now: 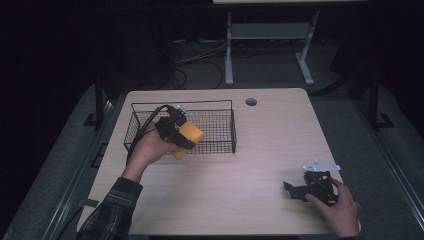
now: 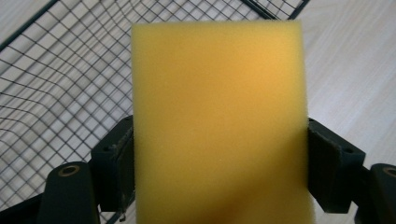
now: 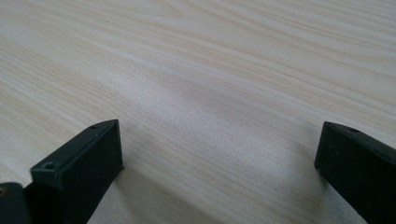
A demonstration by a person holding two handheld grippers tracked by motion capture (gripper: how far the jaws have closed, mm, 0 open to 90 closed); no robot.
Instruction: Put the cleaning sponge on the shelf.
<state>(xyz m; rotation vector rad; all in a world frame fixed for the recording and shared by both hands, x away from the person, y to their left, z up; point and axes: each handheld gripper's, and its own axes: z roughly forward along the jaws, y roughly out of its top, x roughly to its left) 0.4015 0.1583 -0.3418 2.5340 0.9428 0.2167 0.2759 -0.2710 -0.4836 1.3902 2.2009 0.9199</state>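
Observation:
A yellow sponge (image 1: 190, 135) (image 2: 218, 121) is clamped between the jaws of my left gripper (image 1: 184, 139) (image 2: 219, 158), whose pads press on its two sides. The sponge hangs at the front edge of a black wire basket (image 1: 220, 131) (image 2: 56, 84), held up by the left hand. My right gripper (image 1: 291, 190) (image 3: 219, 154) rests low over the wooden table (image 1: 235, 185) (image 3: 210, 70) near its front right corner, jaws wide apart with bare wood between them.
The wire basket stands at the back left of the table. A round cable hole (image 1: 251, 102) sits near the back edge. Behind the table are cables and a white frame leg (image 1: 229, 50) on a dark floor.

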